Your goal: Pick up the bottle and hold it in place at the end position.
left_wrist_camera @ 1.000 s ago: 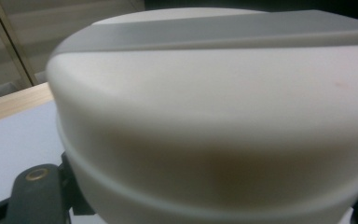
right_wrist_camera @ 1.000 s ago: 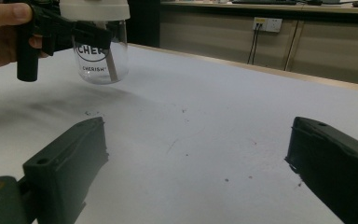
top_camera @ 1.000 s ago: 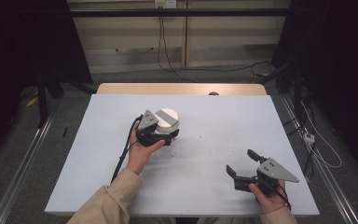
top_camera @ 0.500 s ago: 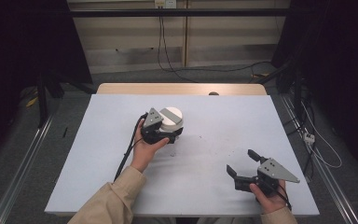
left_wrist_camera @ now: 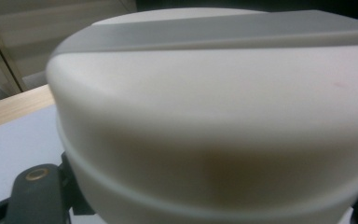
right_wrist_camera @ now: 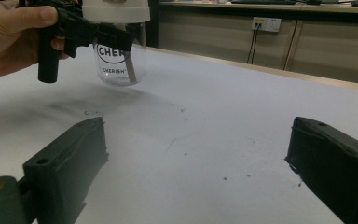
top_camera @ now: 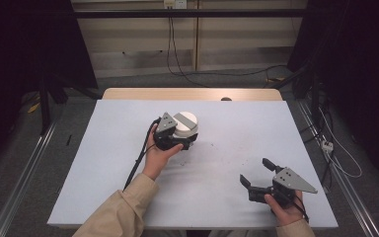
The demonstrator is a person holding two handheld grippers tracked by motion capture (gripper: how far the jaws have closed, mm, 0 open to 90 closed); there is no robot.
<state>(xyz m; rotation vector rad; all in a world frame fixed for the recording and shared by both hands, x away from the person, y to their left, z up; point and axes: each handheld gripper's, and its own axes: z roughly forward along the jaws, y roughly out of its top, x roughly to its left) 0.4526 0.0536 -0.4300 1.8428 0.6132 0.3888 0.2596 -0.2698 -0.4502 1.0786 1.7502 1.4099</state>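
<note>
Right tongs (top_camera: 256, 174) rest near the surface's (top_camera: 103, 197) front edge, jaws wide apart, with bare room ahead. Farther in, near the middle, left tongs (right_wrist_camera: 116, 37) clamp the jar (right_wrist_camera: 121, 65) just under its white lid (top_camera: 185, 119); it stands upright, seemingly lifted slightly, well clear of every edge

Each hand-held unit has a black body. The left tongs (top_camera: 186, 144) and right tongs (top_camera: 257, 172) carry grey three-cornered top plates. A black cable (top_camera: 139, 159) trails from the left unit. Jaws are blocky black, with brass-coloured screw inserts. Sleeves (top_camera: 121, 211) are beige.
</note>
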